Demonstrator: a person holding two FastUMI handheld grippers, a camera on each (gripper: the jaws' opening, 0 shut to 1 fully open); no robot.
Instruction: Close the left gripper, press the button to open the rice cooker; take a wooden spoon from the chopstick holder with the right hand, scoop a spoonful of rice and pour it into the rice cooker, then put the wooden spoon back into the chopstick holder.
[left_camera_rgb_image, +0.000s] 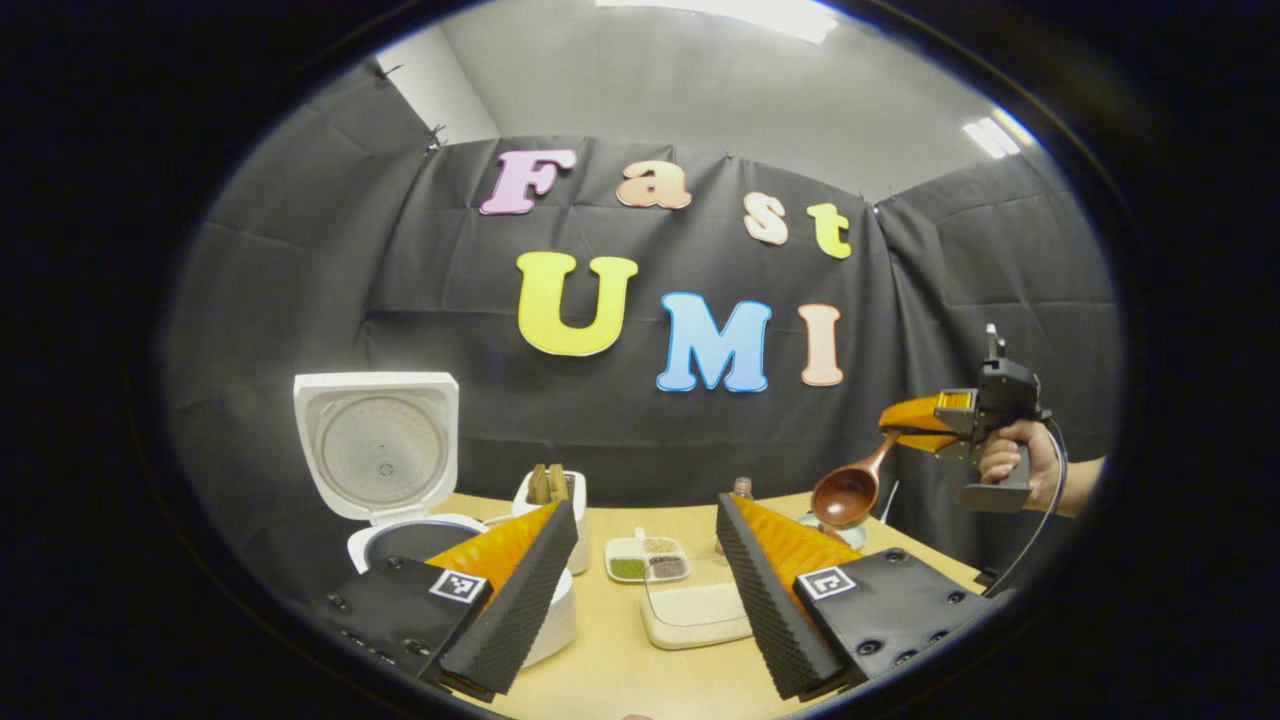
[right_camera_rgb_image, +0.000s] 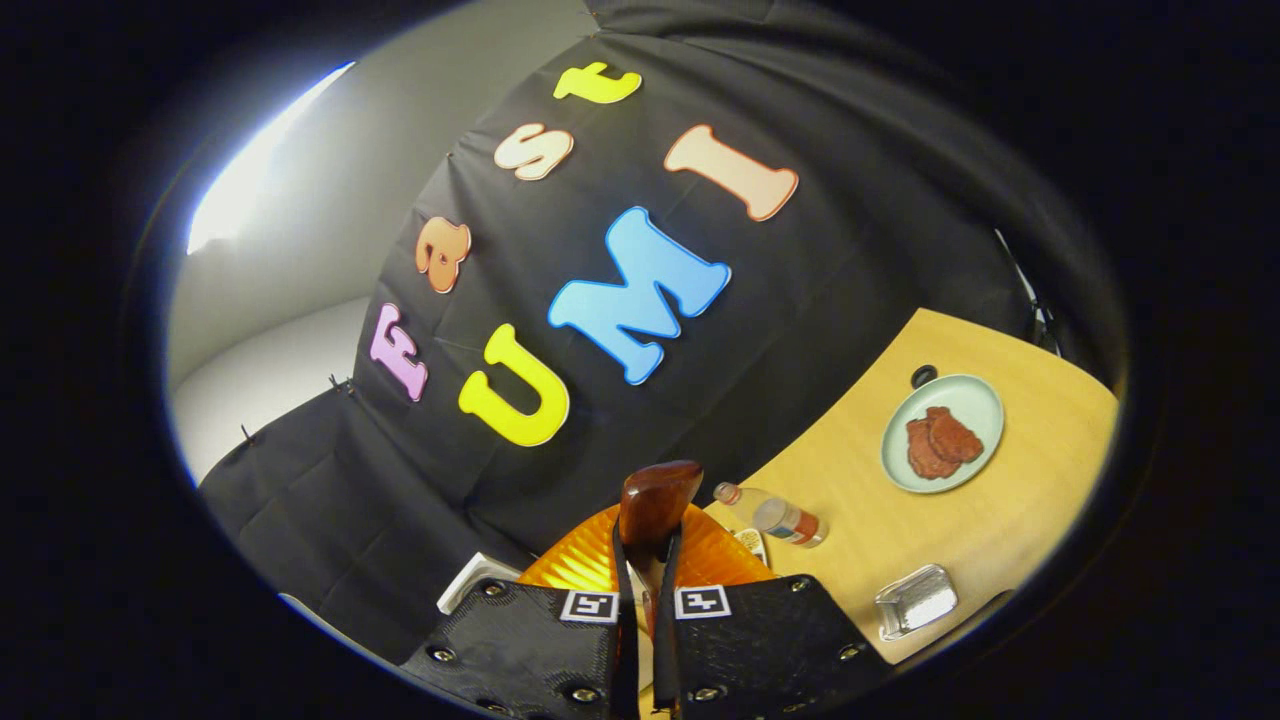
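1. Two grippers are sharing the work: the left gripper is waiting low over the near surface with its fingers wide apart and nothing between them, which suits a hand whose button press looks finished.
2. The rice cooker is sitting at the far left with its lid standing upright, so the pot mouth is lying open to take rice from above.
3. The right gripper is holding the wooden spoon with its fingers clamped together on the handle; in the left gripper view the spoon is hanging in the air at the right, bowl angled down and leftward, well clear of the surface.
4. The chopstick holder is standing just right of the cooker, keeping the return trip short.
5. A divided grain dish and a pale tray are lying between the left gripper's fingers, farther off; which one holds the rice to scoop, I cannot tell.
6. Judging by the spoon's bowl, which is looking empty, the scooping is not yet done.
7. A plate of reddish food, a bottle on its side and a small foil tray are lying to the right.
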